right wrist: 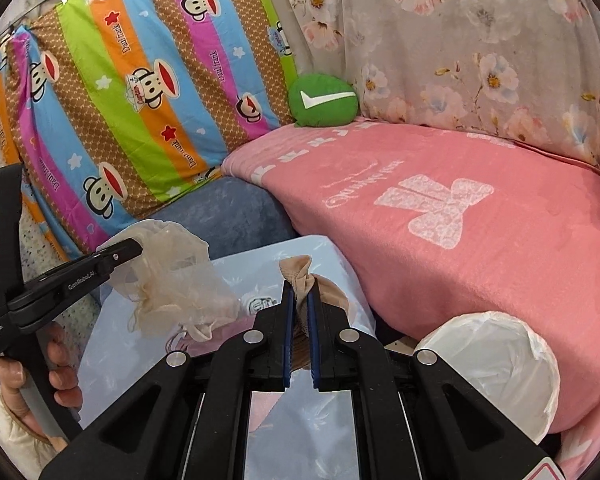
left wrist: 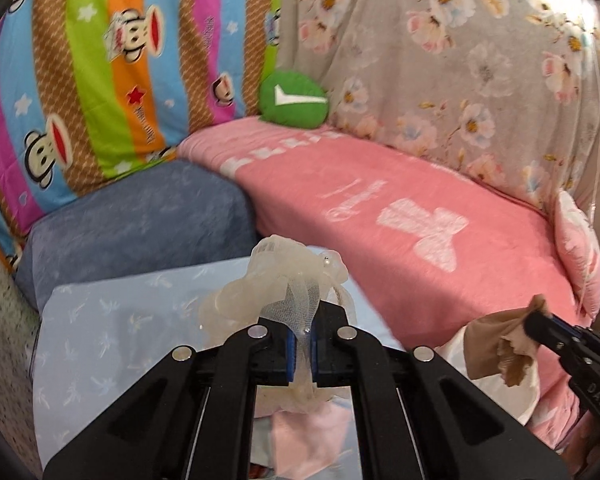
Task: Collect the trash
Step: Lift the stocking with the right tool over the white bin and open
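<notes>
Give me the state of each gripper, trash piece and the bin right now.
left gripper: shut on the mesh pouch.
mesh pouch: pinched, hanging above the pale blue cloth.
right gripper: shut on the tan stocking.
tan stocking: bunched, pinched between the pads.
trash bin: open, white liner in; nothing visible inside.
green cushion: lying on the pink blanket.

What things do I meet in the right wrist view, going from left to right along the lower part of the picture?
Left gripper holding a cream mesh bag → right gripper pinching a tan stocking → white-lined bin.
</notes>
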Action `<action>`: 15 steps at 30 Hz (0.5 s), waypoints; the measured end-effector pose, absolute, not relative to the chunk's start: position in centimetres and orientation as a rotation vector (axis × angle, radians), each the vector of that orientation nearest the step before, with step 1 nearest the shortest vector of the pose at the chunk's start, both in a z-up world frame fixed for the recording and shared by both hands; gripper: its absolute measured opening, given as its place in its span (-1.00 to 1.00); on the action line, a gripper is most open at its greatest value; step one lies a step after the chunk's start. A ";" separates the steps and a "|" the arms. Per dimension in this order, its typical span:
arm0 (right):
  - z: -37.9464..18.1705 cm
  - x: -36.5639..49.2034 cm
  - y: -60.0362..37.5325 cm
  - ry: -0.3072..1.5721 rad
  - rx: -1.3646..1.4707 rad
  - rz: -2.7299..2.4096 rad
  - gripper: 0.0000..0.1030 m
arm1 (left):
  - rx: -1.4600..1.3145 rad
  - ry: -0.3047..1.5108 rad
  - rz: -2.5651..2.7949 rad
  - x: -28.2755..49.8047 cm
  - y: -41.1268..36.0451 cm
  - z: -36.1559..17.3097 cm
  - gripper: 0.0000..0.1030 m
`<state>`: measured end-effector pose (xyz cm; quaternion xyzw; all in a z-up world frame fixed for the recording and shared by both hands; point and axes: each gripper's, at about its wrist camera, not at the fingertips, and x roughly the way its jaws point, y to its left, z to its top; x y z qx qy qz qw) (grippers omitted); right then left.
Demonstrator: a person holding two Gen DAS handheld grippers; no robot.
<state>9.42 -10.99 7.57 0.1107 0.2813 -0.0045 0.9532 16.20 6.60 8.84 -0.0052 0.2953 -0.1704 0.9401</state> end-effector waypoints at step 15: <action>10.1 5.5 -20.2 0.537 0.241 -0.122 -0.88 | 0.022 0.564 -0.586 12.3 -5.8 11.7 -0.91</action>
